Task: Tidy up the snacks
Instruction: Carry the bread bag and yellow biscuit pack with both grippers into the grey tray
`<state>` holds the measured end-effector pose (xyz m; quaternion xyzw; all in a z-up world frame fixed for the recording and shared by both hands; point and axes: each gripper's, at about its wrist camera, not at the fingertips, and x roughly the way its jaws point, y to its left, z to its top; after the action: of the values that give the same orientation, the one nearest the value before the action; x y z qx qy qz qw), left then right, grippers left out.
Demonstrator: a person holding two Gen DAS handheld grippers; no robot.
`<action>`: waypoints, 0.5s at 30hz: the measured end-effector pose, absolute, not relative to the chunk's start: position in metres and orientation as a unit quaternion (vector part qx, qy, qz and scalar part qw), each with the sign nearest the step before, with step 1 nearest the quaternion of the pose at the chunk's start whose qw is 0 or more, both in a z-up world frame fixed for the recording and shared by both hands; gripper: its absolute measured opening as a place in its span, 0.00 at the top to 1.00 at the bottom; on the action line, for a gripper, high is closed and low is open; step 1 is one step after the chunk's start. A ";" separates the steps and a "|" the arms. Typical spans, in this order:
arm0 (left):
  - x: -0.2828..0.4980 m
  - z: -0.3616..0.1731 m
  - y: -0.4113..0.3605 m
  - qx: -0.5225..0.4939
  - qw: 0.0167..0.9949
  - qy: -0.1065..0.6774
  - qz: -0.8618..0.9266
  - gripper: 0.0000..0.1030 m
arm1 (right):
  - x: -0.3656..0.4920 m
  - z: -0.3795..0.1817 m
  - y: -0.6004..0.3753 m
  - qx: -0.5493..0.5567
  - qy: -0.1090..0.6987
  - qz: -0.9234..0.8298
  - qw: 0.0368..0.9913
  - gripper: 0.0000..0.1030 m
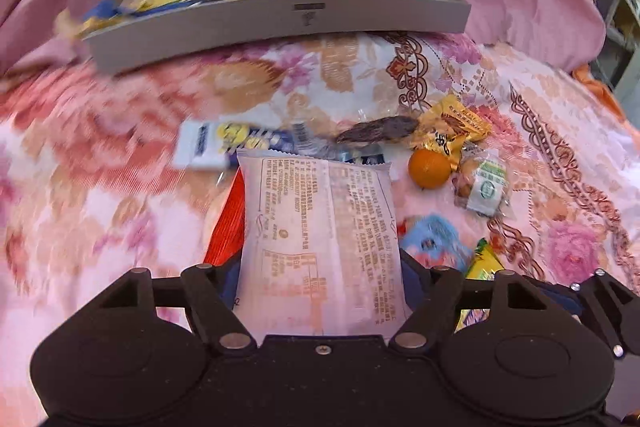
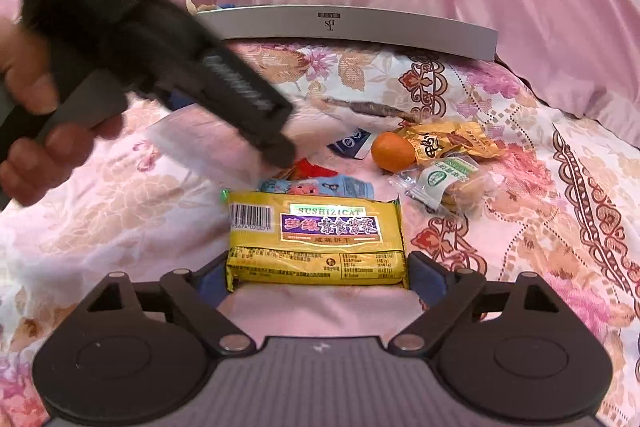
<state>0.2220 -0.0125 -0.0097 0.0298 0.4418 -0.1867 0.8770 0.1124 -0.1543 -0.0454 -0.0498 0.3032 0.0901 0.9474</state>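
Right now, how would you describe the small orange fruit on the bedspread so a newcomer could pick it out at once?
Start at the grey box at the far side of the floral pink bedspread, then come nearer to the snack pile. The small orange fruit lies at the pile's right part, beside a golden-yellow wrapped snack and a clear packet with a green-and-white label. It alone is round, unwrapped and plain orange.

Left wrist view: rides behind left tool (image 1: pixel 320 267), angled down, close over floral bedspread (image 1: pixel 100 167); right wrist view: behind right tool (image 2: pixel 318 275), shallower tilt, equally close; both face the grey box (image 1: pixel 280 23) at the far edge; shared ground: box, orange (image 1: pixel 429 169), snack pile between.
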 end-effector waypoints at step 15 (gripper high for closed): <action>0.136 -0.042 0.063 -0.065 0.889 0.422 -0.163 0.26 | 0.084 -0.051 -0.148 -0.063 0.320 0.125 0.937 0.04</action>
<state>0.1360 0.0626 -0.0423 -0.0653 0.4220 -0.1628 0.8895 0.0838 -0.1484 -0.0511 -0.0631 0.3205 0.1245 0.9369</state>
